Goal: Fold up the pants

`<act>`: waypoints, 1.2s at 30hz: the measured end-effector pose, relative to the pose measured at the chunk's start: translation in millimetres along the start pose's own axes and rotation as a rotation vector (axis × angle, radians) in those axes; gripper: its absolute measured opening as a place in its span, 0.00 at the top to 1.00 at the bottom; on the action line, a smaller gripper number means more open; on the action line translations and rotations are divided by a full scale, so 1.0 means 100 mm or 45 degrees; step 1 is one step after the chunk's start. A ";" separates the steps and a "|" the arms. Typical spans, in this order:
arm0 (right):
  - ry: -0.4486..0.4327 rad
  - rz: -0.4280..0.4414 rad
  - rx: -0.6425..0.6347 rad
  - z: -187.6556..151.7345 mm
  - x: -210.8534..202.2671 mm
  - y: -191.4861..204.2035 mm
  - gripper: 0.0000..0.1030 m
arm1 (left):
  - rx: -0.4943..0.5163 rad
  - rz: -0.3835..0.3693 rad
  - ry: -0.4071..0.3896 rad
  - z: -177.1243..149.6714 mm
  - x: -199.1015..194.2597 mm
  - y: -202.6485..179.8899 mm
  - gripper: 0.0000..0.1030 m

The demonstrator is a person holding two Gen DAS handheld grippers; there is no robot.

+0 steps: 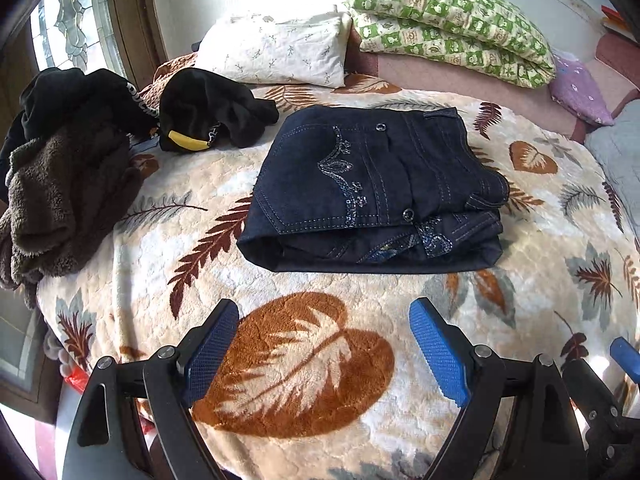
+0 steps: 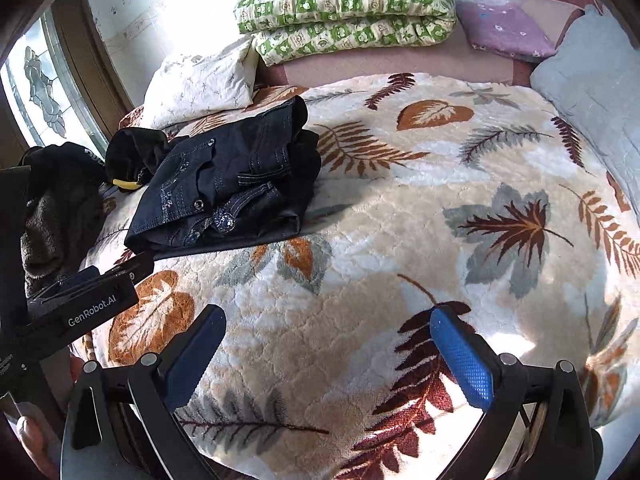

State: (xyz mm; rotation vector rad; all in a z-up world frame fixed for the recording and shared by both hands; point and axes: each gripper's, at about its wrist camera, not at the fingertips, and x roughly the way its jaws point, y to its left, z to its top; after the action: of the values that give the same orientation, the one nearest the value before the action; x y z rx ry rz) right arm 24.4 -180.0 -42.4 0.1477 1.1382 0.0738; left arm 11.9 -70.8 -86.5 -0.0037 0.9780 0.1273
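Brown fleece garment (image 1: 52, 196) heaped at far left, black clothing (image 1: 208, 112) beside it. Folded dark denim pants (image 1: 372, 188) laid flat at blanket (image 1: 304, 364) centre. Left gripper (image 1: 324, 352) held near, jaws spread, empty. Right gripper (image 2: 328, 356) likewise spread, empty.

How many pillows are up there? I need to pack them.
3: white pillow by the window, green pillow folded mid-headboard, purple pillow right of it. Others may be hidden.

Folded pants on the bed, right gripper apart from them.
The dark pants (image 2: 228, 184) lie folded on the leaf blanket (image 2: 400, 208); the right gripper (image 2: 326, 354) hovers with fingers (image 2: 462, 354) spread, holding nothing, left gripper (image 2: 80, 300) beside it.
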 end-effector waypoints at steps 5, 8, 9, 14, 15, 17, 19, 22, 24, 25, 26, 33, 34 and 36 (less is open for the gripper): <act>-0.032 -0.031 -0.024 -0.01 -0.06 0.01 0.00 | 0.033 -0.033 -0.012 -0.01 -0.05 -0.04 0.15; -0.034 -0.037 -0.018 -0.02 -0.06 0.00 0.00 | 0.028 -0.054 -0.012 0.02 -0.04 0.00 0.14; -0.031 -0.039 -0.015 -0.02 -0.05 -0.01 0.00 | 0.023 -0.060 -0.010 0.03 -0.02 0.02 0.14; -0.012 -0.037 0.005 -0.03 -0.02 -0.04 0.00 | 0.014 -0.064 -0.015 0.03 -0.03 0.05 0.14; -0.011 -0.038 0.004 -0.03 -0.01 -0.04 0.00 | 0.014 -0.065 -0.015 0.03 -0.03 0.06 0.14; -0.014 -0.043 0.003 -0.03 -0.02 -0.04 0.00 | 0.014 -0.066 -0.013 0.03 -0.02 0.05 0.14; -0.017 -0.050 -0.006 -0.03 -0.02 -0.03 0.00 | 0.012 -0.072 -0.008 0.03 -0.01 0.06 0.14; -0.023 -0.060 -0.020 -0.04 -0.03 0.00 0.00 | 0.009 -0.081 0.003 0.04 0.01 0.06 0.14; -0.022 -0.062 -0.026 -0.03 -0.03 0.00 0.00 | 0.006 -0.080 0.007 0.04 0.01 0.07 0.14; -0.022 -0.063 -0.026 -0.03 -0.03 0.00 0.00 | 0.005 -0.085 0.007 0.04 0.01 0.07 0.14; -0.020 -0.062 -0.026 -0.03 -0.03 0.00 0.00 | 0.007 -0.097 0.009 0.04 0.01 0.07 0.14; -0.007 -0.063 -0.015 -0.03 0.00 -0.01 0.00 | 0.027 -0.135 0.029 0.04 0.03 0.03 0.14; -0.006 -0.064 -0.015 -0.03 0.00 -0.01 0.00 | 0.024 -0.144 0.036 0.04 0.04 0.03 0.14; -0.006 -0.066 -0.015 -0.03 0.00 -0.01 0.00 | 0.021 -0.174 0.036 0.05 0.05 0.02 0.14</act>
State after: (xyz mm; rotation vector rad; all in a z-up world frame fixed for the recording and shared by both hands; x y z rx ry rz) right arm 21.6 -180.8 -44.0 0.1077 1.1359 0.0339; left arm 18.3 -67.6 -87.6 -0.0577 1.0039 -0.0065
